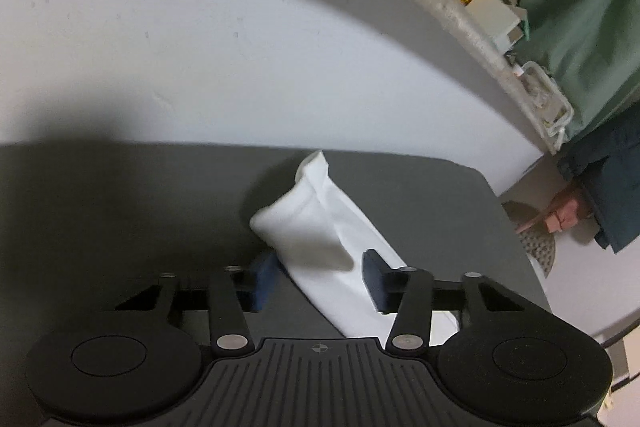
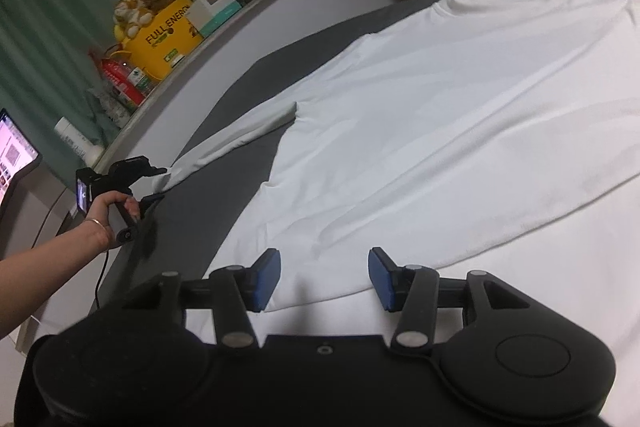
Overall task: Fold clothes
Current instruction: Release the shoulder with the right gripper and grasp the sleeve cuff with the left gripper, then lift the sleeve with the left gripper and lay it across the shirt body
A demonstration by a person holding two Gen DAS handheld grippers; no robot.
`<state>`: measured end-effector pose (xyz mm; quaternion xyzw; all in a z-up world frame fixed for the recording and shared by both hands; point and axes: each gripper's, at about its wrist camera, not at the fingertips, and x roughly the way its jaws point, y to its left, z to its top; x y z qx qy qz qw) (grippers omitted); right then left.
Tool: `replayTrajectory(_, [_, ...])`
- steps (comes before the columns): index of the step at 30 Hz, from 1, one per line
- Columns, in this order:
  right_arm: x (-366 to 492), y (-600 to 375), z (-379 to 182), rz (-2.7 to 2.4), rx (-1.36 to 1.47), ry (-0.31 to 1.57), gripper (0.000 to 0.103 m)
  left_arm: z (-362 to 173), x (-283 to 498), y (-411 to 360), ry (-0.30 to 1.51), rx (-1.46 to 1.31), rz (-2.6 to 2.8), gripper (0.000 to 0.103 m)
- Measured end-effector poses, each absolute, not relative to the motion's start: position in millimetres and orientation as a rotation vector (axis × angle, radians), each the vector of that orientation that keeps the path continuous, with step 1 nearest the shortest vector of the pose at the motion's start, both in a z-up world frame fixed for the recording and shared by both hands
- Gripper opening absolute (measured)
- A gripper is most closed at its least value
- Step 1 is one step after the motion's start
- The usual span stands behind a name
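On dark worktop (image 2: 224, 227): white long-sleeve shirt (image 2: 440, 115) spread flat, sleeve (image 2: 236, 135) stretched out sideways, no fold seen on body. Left tool (image 1: 318, 281) spread wide round cuff end (image 1: 316, 223), not pinching; right tool (image 2: 324, 277) spread wide over hem – folds prob all left to do

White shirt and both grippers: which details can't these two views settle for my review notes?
- White shirt: its far sleeve and hem run off the right wrist view's edge.
- Sleeve cuff: the left wrist view cannot show whether the open left gripper touches it; the fabric hides the contact.
- Right gripper: open above the cloth; its height is unclear.
- Yellow box: the small print is unreadable.
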<state>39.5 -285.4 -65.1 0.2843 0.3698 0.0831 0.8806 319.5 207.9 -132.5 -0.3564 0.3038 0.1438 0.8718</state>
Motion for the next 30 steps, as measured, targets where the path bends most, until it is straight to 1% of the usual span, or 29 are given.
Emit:
replayTrajectory(2, [40.9, -284.8, -66.7, 0.174, 0.593, 0.775, 0.048, -135.4, 322.0, 206.9, 0.627, -0.751, 0.305, 0.031])
replayTrajectory(5, [40.7, -282.2, -68.4, 0.178, 0.581, 0.783, 0.048, -142.0, 324.8, 207.0, 0.590, -0.801, 0.337, 0.019])
replayTrajectory(7, [40.3, -280.4, -69.6, 0.182, 0.572, 0.790, 0.048, -144.4, 325.0, 205.2, 0.576, -0.801, 0.368, 0.004])
replayTrajectory(13, [39.6, -280.6, -66.9, 0.185, 0.580, 0.786, 0.048, -118.5, 325.2, 175.0, 0.487, -0.612, 0.304, 0.002])
replayTrajectory(16, [37.2, -283.2, -62.9, 0.181, 0.590, 0.767, 0.048, -87.3, 315.9, 143.6, 0.396, -0.525, 0.127, 0.002])
replayTrajectory(21, [29.0, -290.1, -54.2, 0.168, 0.618, 0.727, 0.048, -33.0, 296.5, 66.5, 0.313, -0.423, -0.177, 0.002])
replayTrajectory(26, [19.1, -297.4, -45.1, 0.148, 0.643, 0.683, 0.048, 33.1, 273.1, -23.5, 0.269, -0.428, -0.457, 0.002])
replayTrajectory(30, [1.6, -321.4, -25.3, 0.093, 0.664, 0.584, 0.048, 74.2, 229.2, -89.9, 0.213, -0.430, -0.704, 0.002])
